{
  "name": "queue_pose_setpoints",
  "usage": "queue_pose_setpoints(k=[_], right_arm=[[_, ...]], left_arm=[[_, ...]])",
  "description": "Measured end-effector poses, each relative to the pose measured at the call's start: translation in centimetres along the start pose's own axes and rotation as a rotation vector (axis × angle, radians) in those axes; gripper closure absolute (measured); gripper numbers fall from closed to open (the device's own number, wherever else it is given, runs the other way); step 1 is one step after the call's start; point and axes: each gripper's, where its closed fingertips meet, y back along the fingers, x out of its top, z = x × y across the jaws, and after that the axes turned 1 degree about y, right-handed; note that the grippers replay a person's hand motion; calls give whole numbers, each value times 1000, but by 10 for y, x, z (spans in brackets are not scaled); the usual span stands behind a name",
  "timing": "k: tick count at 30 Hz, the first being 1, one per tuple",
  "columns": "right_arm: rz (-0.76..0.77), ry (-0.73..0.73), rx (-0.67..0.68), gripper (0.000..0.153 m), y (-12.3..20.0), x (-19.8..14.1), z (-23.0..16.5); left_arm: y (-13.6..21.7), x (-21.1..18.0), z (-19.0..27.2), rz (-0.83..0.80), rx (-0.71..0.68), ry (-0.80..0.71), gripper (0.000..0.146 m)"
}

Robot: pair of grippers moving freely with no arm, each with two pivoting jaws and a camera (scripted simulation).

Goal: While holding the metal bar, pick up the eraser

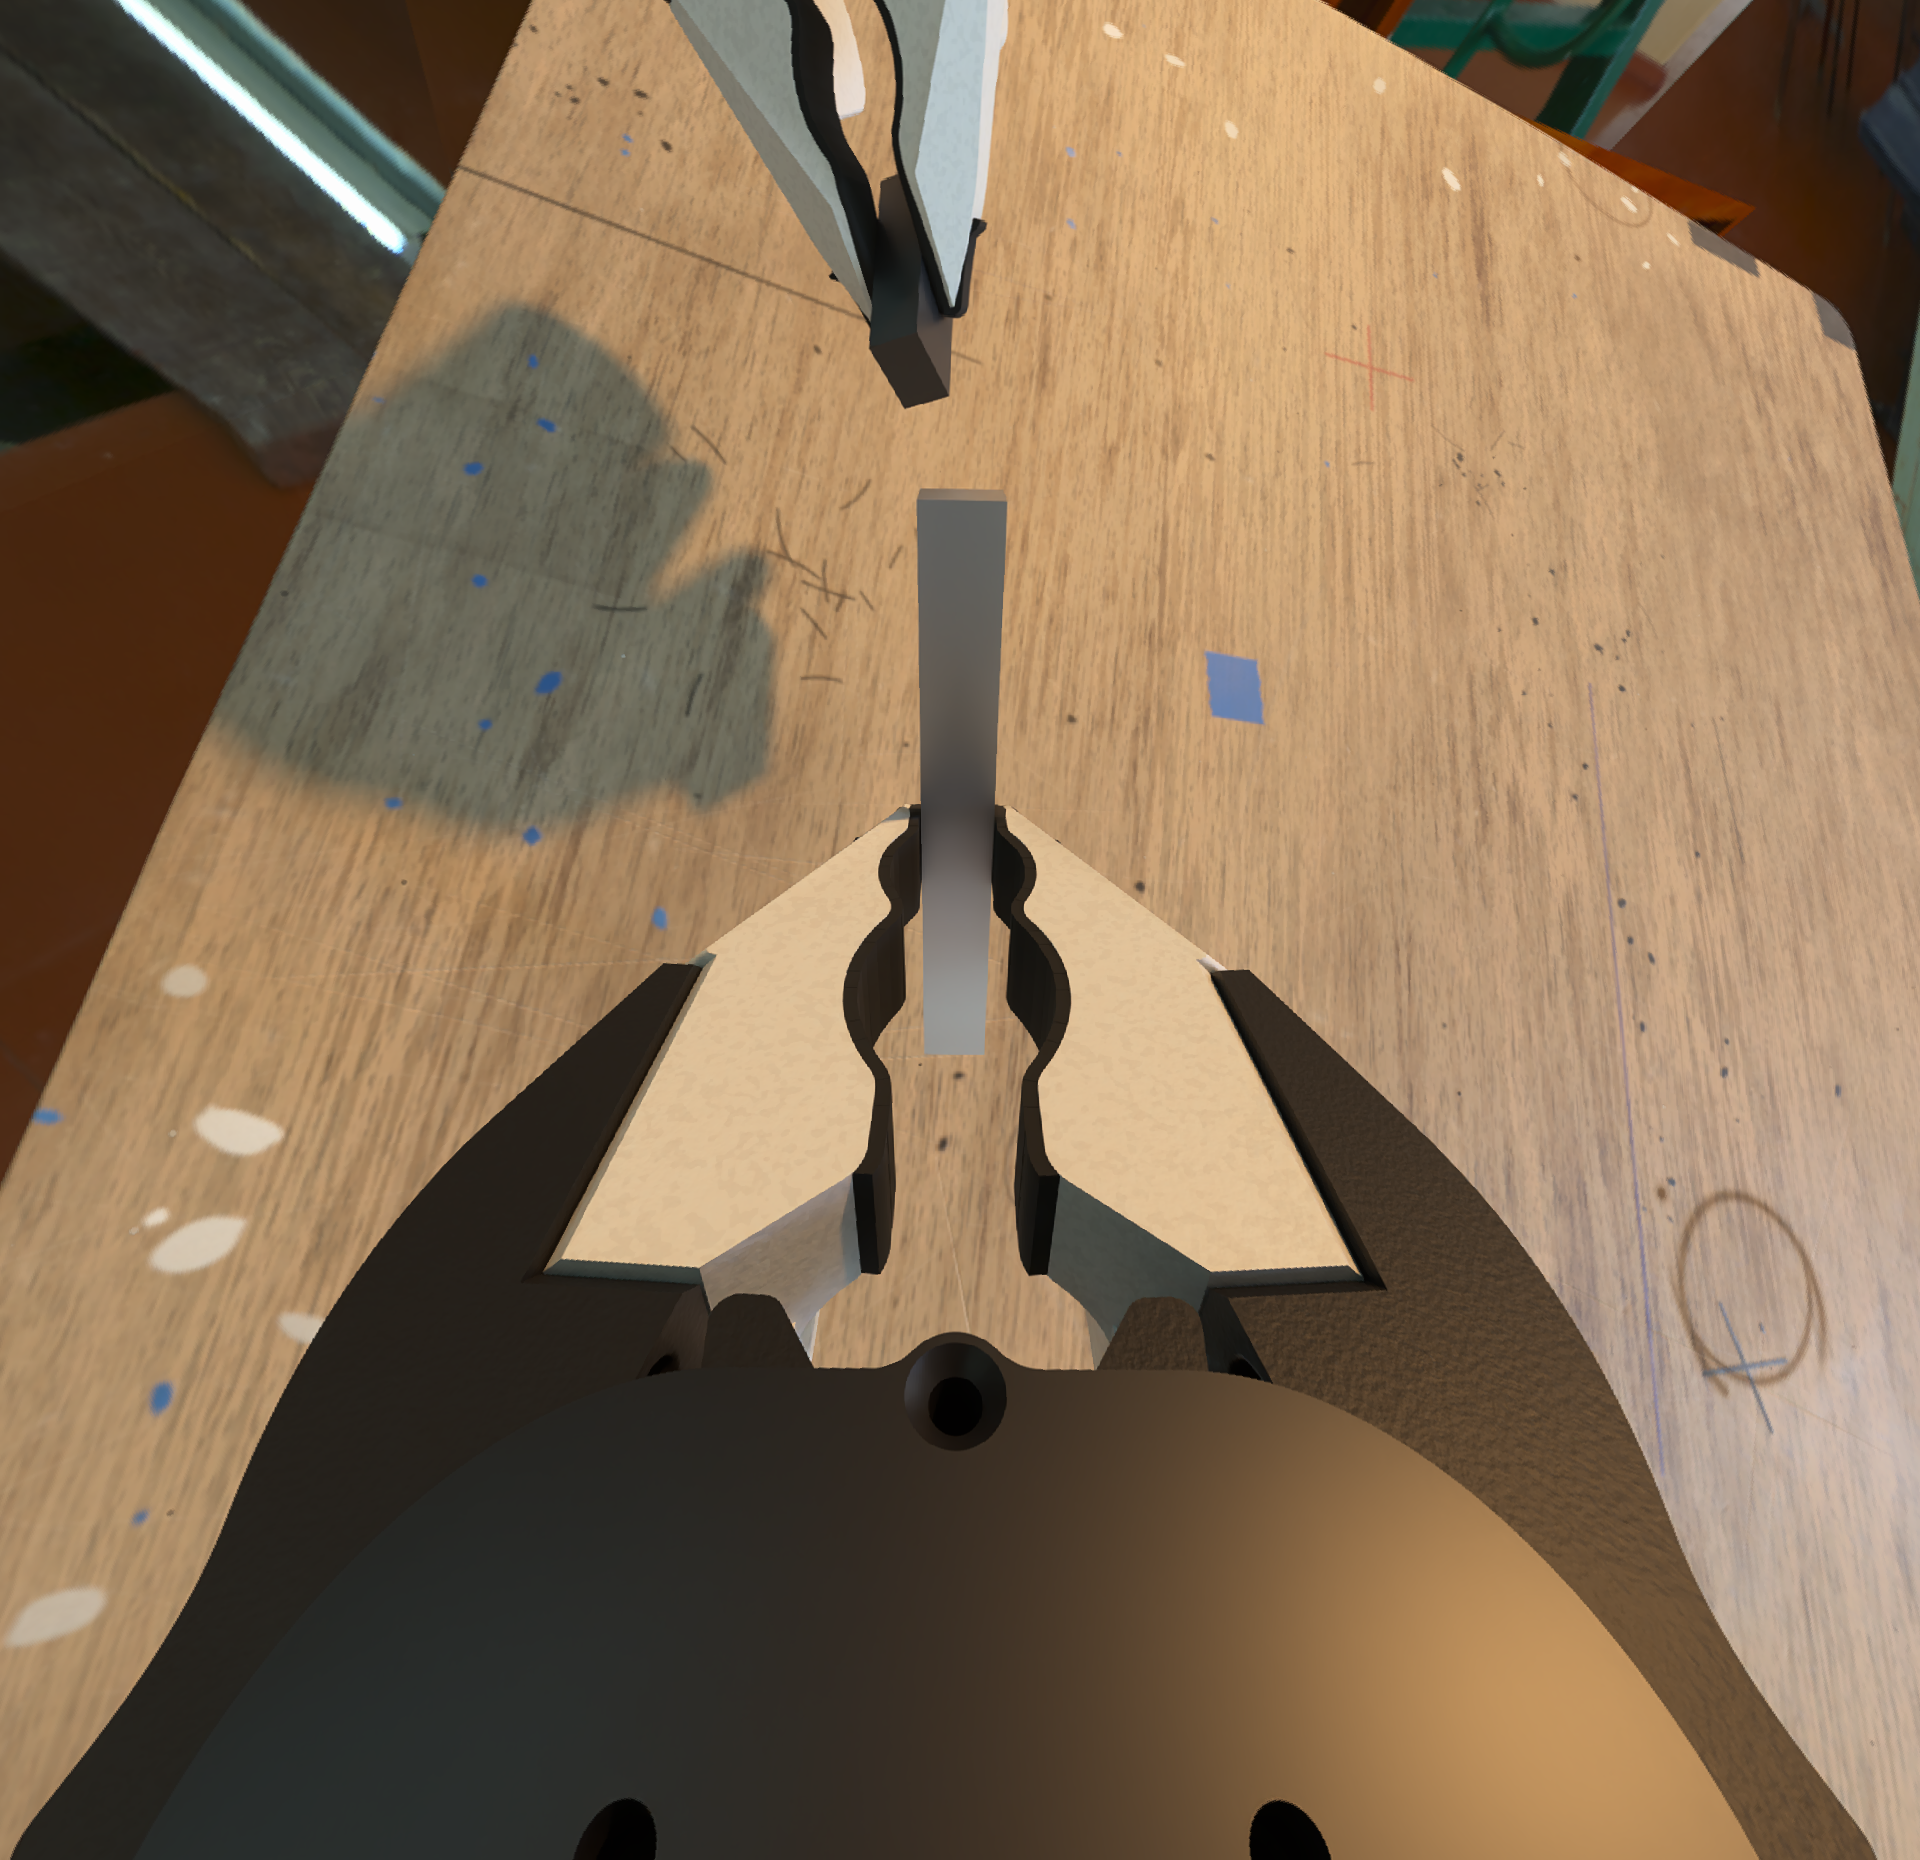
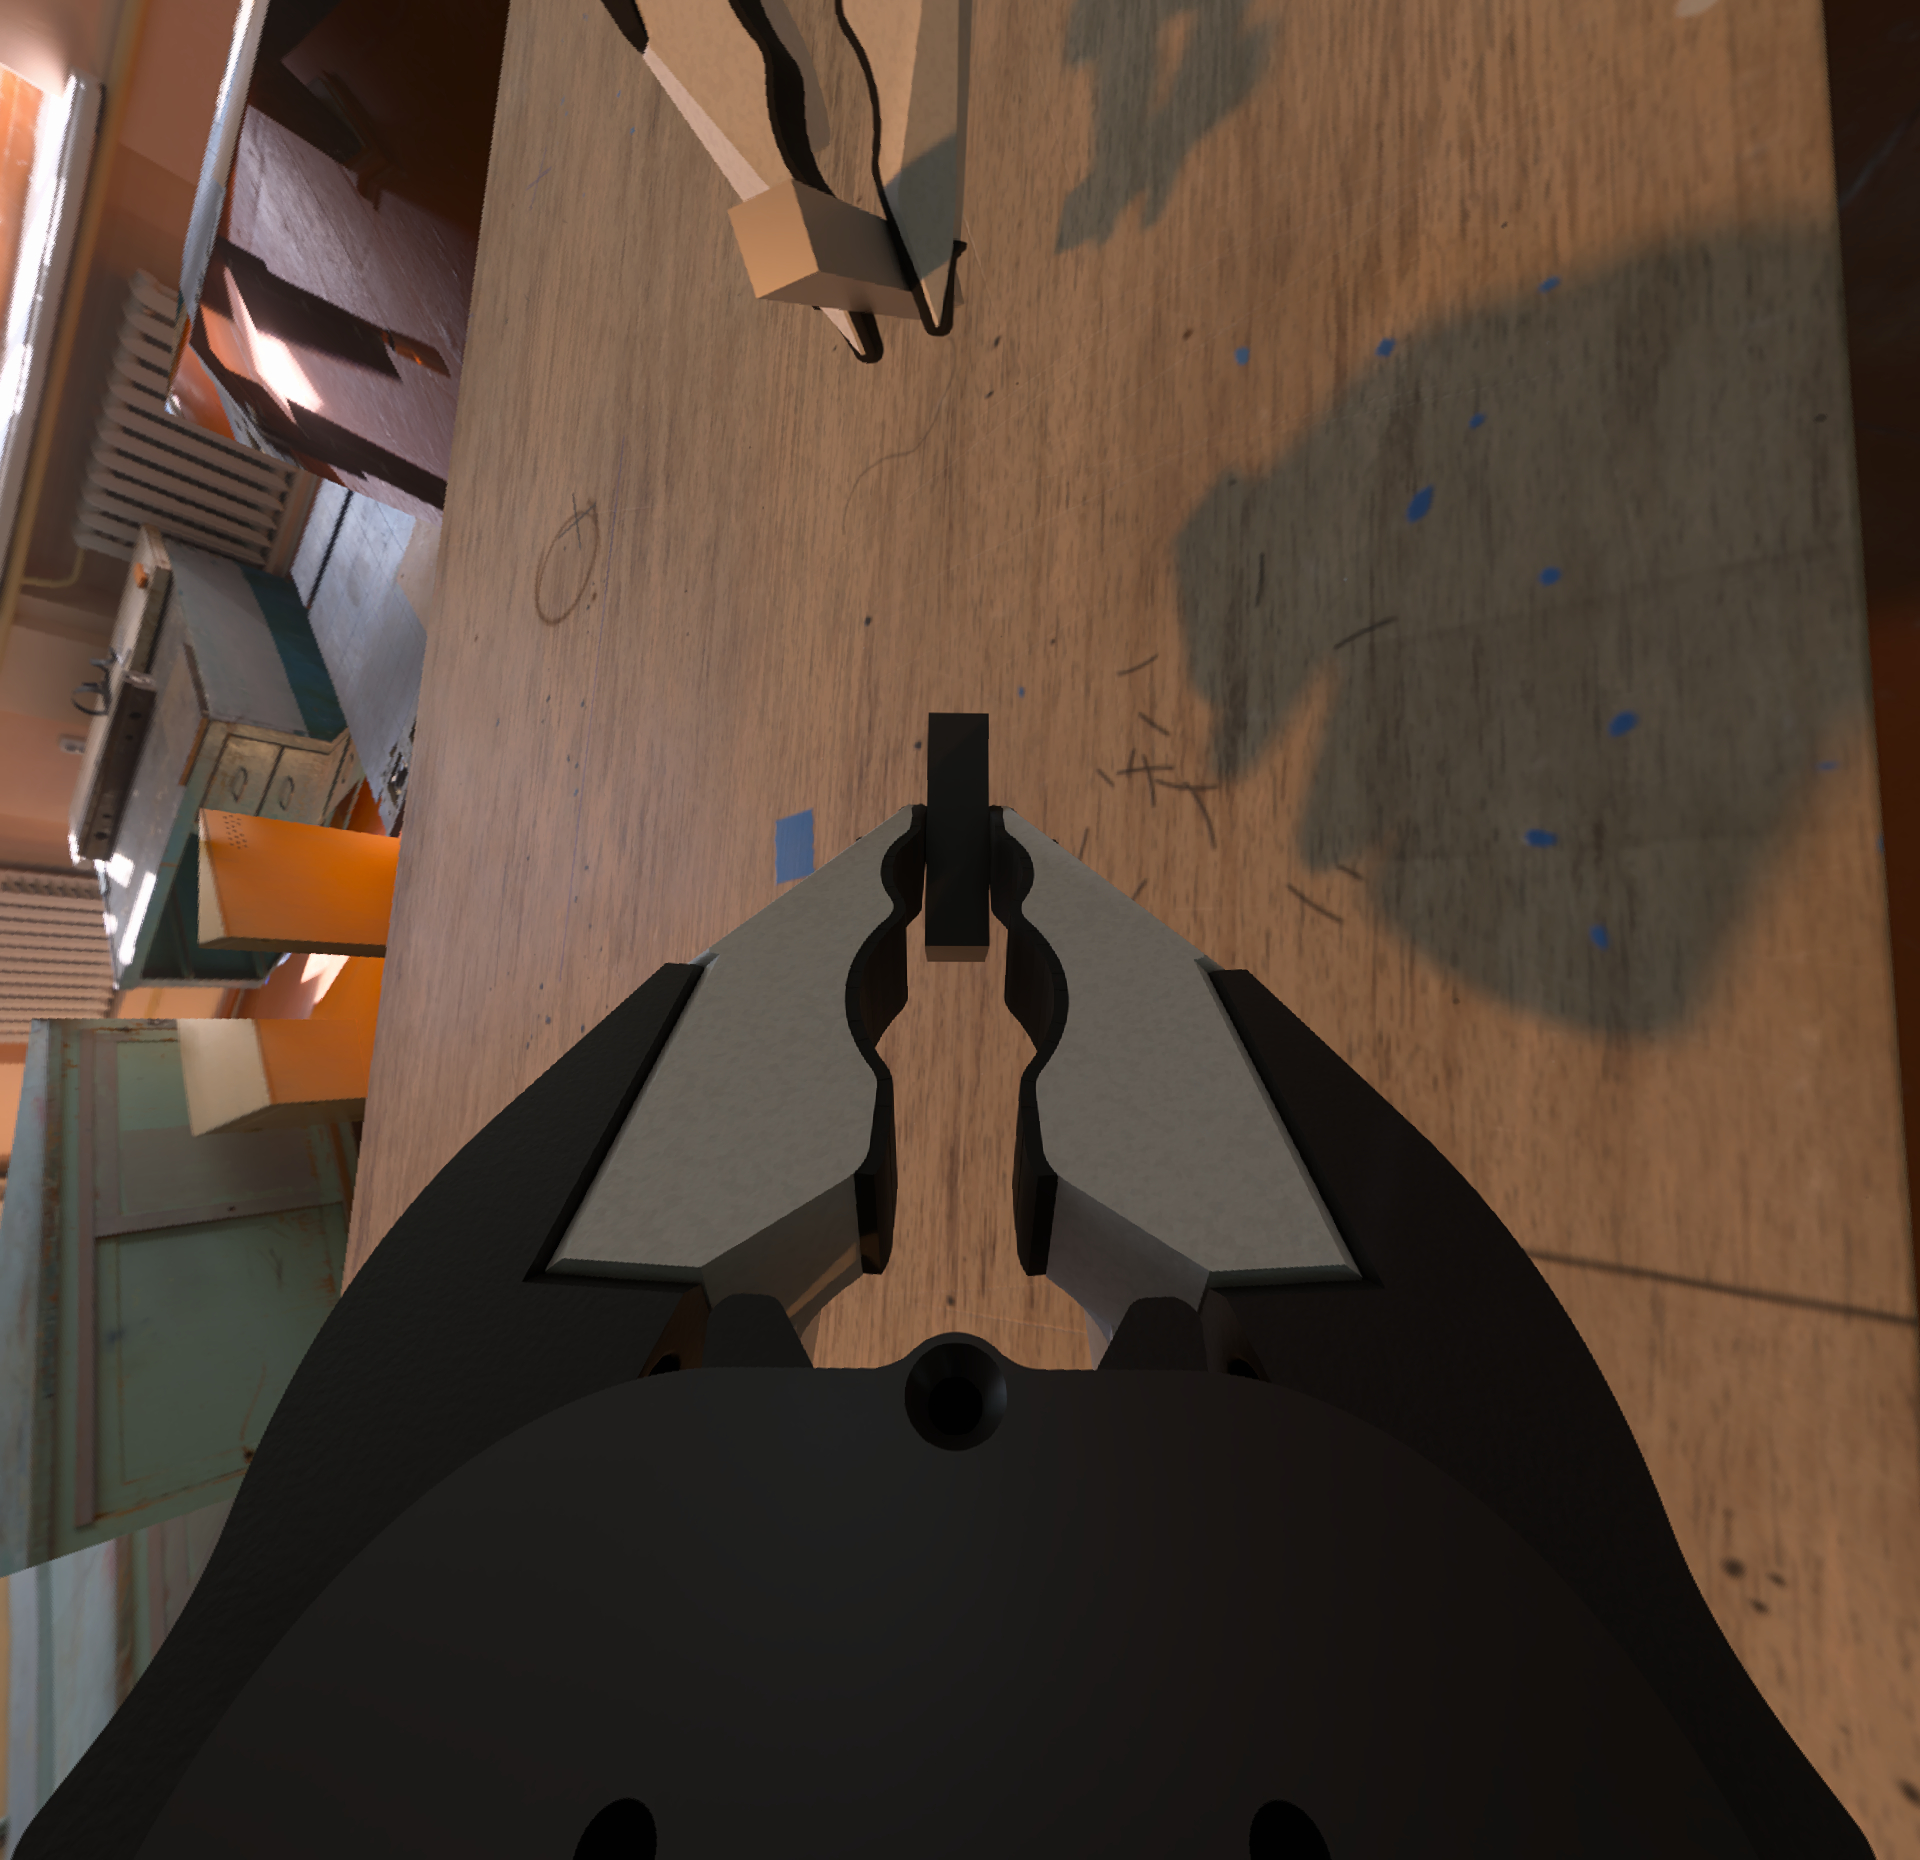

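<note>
In the left wrist view my left gripper (image 1: 956, 823) is shut on a flat grey metal bar (image 1: 961, 667). The bar sticks out forward past the fingertips, above the wooden table (image 1: 1403, 615). Opposite it, my right gripper (image 1: 914, 298) points down and is shut on a small dark eraser (image 1: 916, 356). In the right wrist view my right gripper (image 2: 956, 823) clamps the black eraser (image 2: 956, 771) at its fingertips. The left gripper (image 2: 899, 330) shows farther off, with the bar (image 2: 810, 252) seen end-on between its fingers.
The table is worn wood with paint flecks, a small blue square mark (image 1: 1234, 686) and dark shadows of the grippers (image 1: 520, 584). Its edges run along the left (image 1: 343, 439) and far right (image 1: 1839, 324). Cabinets and a radiator (image 2: 197, 501) stand beyond the table.
</note>
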Motion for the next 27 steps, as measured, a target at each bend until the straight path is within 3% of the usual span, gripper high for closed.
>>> queue_pose_setpoints(k=[27], right_arm=[[1, 18, -10, 142, 0, -2, 4]], left_arm=[[5, -2, -3, 0, 13, 8, 134]])
